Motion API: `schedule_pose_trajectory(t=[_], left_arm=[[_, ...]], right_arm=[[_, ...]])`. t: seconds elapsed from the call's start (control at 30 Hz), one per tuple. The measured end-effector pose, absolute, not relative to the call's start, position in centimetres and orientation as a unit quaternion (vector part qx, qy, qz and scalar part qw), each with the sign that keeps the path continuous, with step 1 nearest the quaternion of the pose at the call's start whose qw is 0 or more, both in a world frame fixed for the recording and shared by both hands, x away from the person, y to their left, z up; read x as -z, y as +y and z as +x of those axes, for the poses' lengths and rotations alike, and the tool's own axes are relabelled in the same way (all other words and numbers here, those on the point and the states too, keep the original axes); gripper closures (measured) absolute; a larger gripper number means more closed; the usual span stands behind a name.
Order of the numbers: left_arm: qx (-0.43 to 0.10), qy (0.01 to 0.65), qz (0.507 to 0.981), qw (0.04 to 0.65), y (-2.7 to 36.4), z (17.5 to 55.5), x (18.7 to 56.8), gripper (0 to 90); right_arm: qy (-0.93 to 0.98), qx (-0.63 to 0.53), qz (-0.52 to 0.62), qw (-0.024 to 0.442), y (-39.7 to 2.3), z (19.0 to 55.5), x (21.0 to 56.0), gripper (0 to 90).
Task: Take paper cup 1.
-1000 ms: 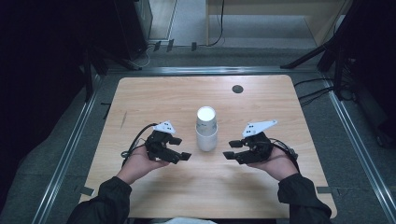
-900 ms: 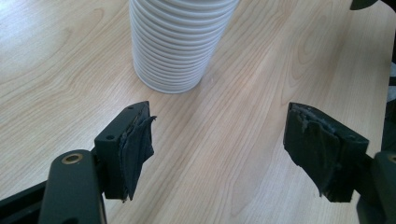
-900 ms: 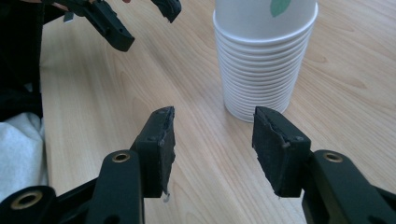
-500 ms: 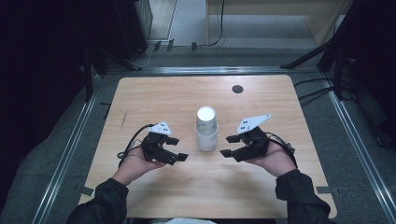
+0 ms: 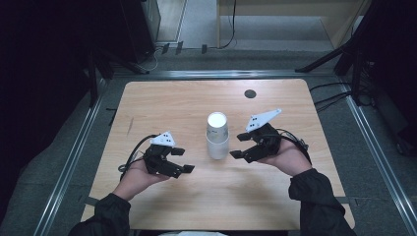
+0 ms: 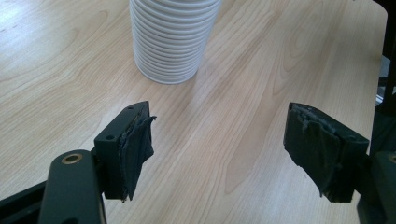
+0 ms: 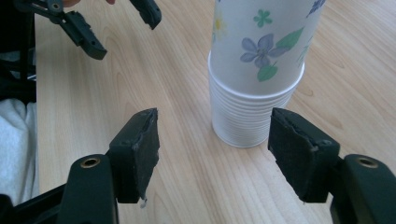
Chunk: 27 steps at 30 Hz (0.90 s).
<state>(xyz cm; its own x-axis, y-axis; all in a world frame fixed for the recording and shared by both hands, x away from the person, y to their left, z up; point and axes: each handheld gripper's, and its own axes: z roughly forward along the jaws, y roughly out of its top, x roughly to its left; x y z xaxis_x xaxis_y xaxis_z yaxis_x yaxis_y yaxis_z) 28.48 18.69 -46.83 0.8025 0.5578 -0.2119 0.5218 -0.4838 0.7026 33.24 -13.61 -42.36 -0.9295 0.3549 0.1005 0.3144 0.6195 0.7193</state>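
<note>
The stack of paper cups (image 5: 217,135) stood on the bench (image 5: 162,105) between my tongs. I had just been spreading the right tongs (image 5: 240,145), nothing in them; the left tongs (image 5: 181,160) hung spread, empty. Approach stage, I judged; next, close one pair around the top cup.

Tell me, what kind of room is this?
Probably a lab recording bench: a bare light wooden table in a metal-railed frame, cables on the grey floor, and a stack of white paper cups.

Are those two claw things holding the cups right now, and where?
Nothing is held. The left gripper and right gripper, jaws just opened, stand apart beside the stack of cups.
</note>
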Motion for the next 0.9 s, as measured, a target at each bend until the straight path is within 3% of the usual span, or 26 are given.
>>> schedule_pose_trajectory(t=[0.9], left_arm=[[-0.018,0.315,0.862,0.398,19.2,27.3,47.1,23.5]], right_arm=[[0.912,-0.377,0.157,0.02,-11.3,37.0,40.8,31.9]])
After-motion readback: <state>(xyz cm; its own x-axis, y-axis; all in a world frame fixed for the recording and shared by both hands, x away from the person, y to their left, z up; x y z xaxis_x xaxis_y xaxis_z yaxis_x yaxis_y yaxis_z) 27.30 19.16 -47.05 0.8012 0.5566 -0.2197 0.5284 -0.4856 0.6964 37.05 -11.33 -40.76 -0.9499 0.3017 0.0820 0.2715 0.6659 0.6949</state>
